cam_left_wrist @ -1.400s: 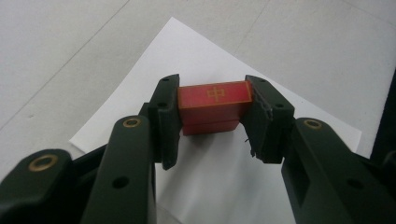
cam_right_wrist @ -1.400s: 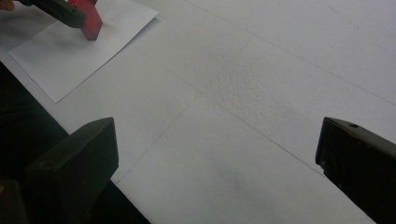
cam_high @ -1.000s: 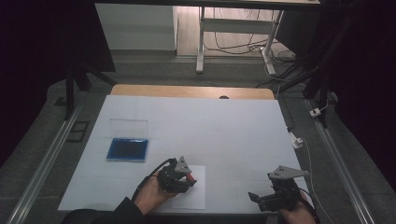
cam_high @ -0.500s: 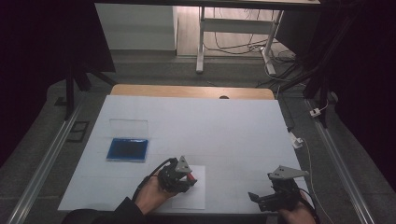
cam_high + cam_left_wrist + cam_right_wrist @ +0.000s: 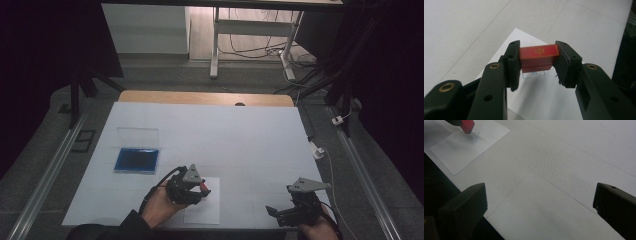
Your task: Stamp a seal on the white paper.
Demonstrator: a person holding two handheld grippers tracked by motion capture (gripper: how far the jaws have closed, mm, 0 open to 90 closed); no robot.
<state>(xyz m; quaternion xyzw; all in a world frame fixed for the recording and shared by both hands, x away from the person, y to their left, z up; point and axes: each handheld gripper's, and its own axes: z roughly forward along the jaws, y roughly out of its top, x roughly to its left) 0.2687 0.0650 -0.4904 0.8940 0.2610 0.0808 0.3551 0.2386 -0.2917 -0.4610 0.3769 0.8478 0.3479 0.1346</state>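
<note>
Red and gold-lined, a small stamp block [image 5: 539,55] sits clamped between the fingers [image 5: 513,63] of the left gripper [image 5: 196,186], one pad pressed against each of its short ends. Its top face carries a gold character inside a thin gold border. The block hangs just above a white sheet of paper [image 5: 204,210], and a blue printed mark [image 5: 534,74] with a box outline shows on the paper directly under it; whether the block's underside touches the sheet cannot be told. In the right gripper view the same red block [image 5: 467,125] appears at the upper left, tilted over the blue mark on the sheet.

The paper lies near the front edge of the white bench [image 5: 240,135], with the left hand [image 5: 160,205] beside it on its left. Further left on the bench rests a blue pad [image 5: 137,160] in a shallow case, and its clear lid [image 5: 138,135] lies just behind it.

The right gripper [image 5: 292,212] rests near the front right corner of the bench, well apart from the paper. Its fingers [image 5: 464,210] are spread wide with nothing between them, bare bench surface showing in the gap. The grey three-cornered plate on its top faces upward in the high view.
</note>
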